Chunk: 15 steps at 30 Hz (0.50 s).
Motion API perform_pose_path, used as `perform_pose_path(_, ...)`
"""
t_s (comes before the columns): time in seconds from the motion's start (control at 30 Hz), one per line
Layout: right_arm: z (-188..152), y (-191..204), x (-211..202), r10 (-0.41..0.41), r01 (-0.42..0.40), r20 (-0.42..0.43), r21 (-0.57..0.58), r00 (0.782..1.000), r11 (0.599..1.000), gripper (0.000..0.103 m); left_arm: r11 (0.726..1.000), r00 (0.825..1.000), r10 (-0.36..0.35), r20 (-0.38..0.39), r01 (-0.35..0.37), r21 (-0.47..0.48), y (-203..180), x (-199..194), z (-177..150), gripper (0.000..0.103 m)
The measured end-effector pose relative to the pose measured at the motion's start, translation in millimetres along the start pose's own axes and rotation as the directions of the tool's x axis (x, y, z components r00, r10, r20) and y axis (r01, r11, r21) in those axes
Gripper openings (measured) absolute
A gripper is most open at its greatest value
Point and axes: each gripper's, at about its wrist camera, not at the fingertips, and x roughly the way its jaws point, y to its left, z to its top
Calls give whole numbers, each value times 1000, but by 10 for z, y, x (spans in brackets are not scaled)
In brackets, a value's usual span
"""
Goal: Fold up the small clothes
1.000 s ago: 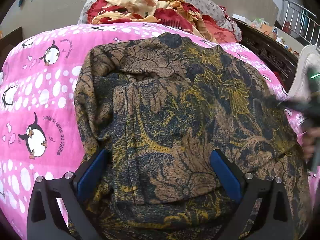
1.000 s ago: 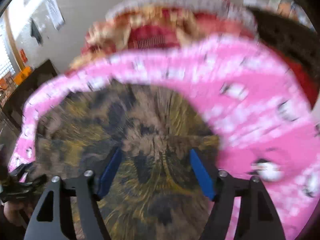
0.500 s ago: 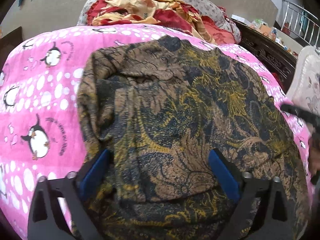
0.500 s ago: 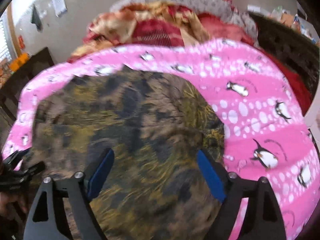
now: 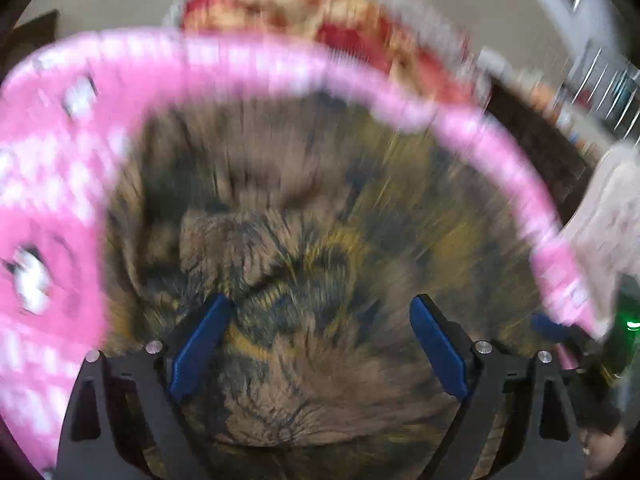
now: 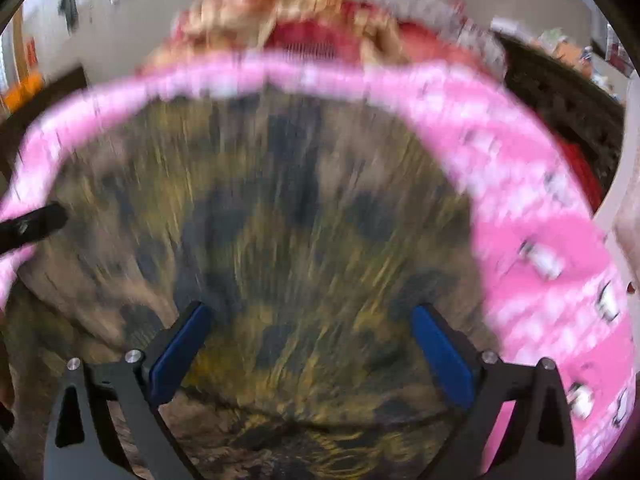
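Looking along the left gripper (image 5: 320, 344), its jaws stand wide and empty over the near part of the brown-and-gold patterned garment (image 5: 304, 208), which lies spread on the pink penguin-print bedspread (image 5: 48, 184) and runs away from the tool toward the heap of red and orange bedding (image 5: 320, 12). In the right wrist view the right gripper (image 6: 308, 348) is opening wide with nothing clamped, above the same garment (image 6: 280, 208), bedspread (image 6: 532, 216) to its right. Both views are blurred; neither hand is clearly nearer an edge.
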Motion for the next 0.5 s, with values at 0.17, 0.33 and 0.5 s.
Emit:
perform_pose_path(0.17,-74,-53,9,21,-22,51,18,998,1000,103,995,998,60,-14,-59,84,-149,56,-8,81)
perform_pose_path(0.33,-97,-102,-212,50,-50,-5,5,999,999,102,996,995,-40,-92,48,76,77,-309,-27,67)
perform_pose_path(0.5,-380,-272,-895,86,-88,40,47,995,995,102,998,992,-28,-122,35,48,598,-1107,-515,67)
